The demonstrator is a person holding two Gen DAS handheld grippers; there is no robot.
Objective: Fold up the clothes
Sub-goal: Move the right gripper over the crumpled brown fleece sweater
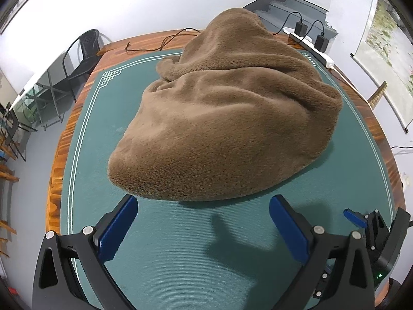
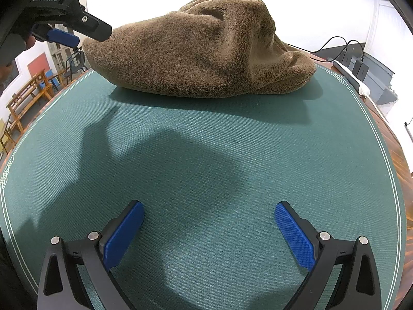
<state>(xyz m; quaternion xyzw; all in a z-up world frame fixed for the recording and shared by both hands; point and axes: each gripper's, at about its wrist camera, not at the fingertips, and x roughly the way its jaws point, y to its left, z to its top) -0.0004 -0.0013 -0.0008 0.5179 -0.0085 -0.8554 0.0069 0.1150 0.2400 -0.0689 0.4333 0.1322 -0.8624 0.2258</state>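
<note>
White lettering on the black body of the left gripper (image 2: 77, 29), top left of the right wrist view, partly cut off, reading roughly "enRobot.AI"

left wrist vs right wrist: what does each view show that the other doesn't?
Only the left wrist view: a black metal chair beyond the table's far left corner, a loose black cable on the wooden table, and a hanging wall scroll at right.

Only the right wrist view: wooden benches at left.

Both: the crumpled brown fleece garment heaped on the green mat, the white power strip with black adapters, and both hand-held grippers, the left and the right, open and clear of the garment.
</note>
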